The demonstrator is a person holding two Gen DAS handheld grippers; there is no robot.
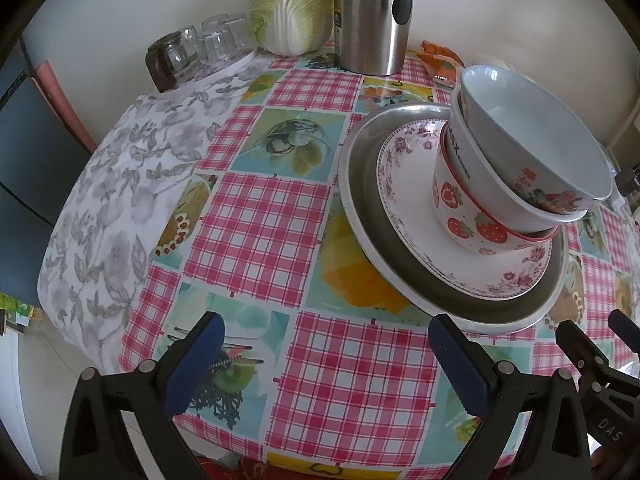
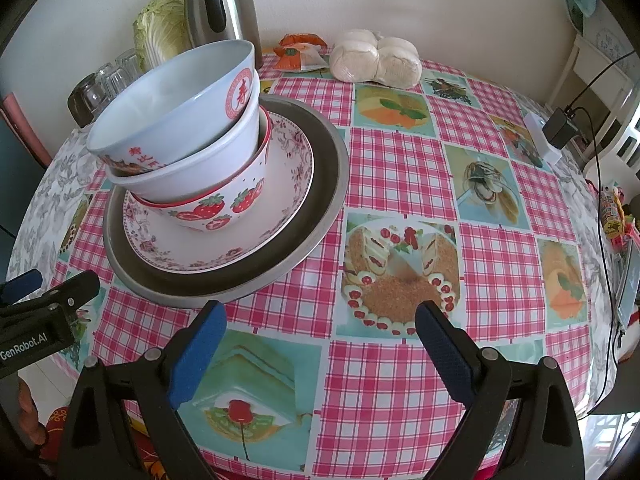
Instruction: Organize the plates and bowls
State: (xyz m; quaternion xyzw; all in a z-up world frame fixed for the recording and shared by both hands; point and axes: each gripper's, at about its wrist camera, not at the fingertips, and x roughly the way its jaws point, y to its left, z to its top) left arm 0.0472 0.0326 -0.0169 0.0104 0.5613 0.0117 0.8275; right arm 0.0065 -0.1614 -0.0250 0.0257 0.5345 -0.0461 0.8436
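A stack stands on the checked tablecloth: a metal plate [image 1: 360, 200] [image 2: 320, 184] at the bottom, a floral plate [image 1: 404, 184] [image 2: 288, 184] on it, then a strawberry bowl [image 1: 472, 220] [image 2: 224, 208], a white bowl [image 1: 480, 160] [image 2: 200, 160] and a pale blue bowl [image 1: 532, 132] [image 2: 172, 100] nested on top, leaning. My left gripper [image 1: 328, 364] is open and empty, in front of and left of the stack. My right gripper [image 2: 320, 344] is open and empty, in front of and right of the stack.
At the back stand a steel thermos jug [image 1: 372, 16] [image 2: 220, 4], a cabbage [image 1: 292, 4] [image 2: 160, 24] and upturned glasses [image 1: 200, 48] [image 2: 100, 84]. Bagged buns [image 2: 376, 60] and a snack packet [image 2: 300, 54] lie at the back. A charger with cable [image 2: 560, 128] sits right.
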